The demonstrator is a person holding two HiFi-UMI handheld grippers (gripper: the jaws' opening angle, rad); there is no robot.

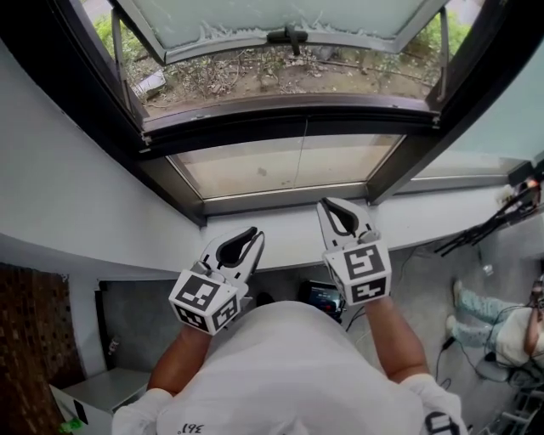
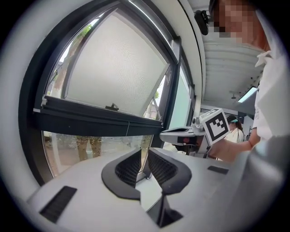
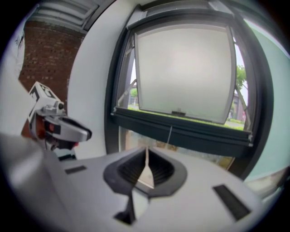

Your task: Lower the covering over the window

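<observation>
— What might go wrong here?

— Start with the window [image 1: 404, 161]. Its frosted sash [image 1: 280, 17] stands swung outward, so a covering drawn down could, I think, flap in the draught. Next, both tongs are held by the sill [image 1: 280, 238], well short of anything to pull. The right tongs [image 3: 146, 156] are pressed together with nothing between them, so they must spread before taking hold. The left tongs [image 2: 145, 156] stand slightly spread and empty, and that narrow gap could miss a thin target.

— And the target?

— A cord [image 3: 170, 136], I judge. It is pale and hair-thin, so it could slip from the grip, and a sideways tug might jam the covering.

— How does the covering itself look?

— I cannot see it. The lower pane [image 1: 255, 166] is bare and hazy. Only the cord hangs from the middle of the dark crossbar [image 3: 204, 136], down over that pane. Likely the covering sits rolled up there.
</observation>
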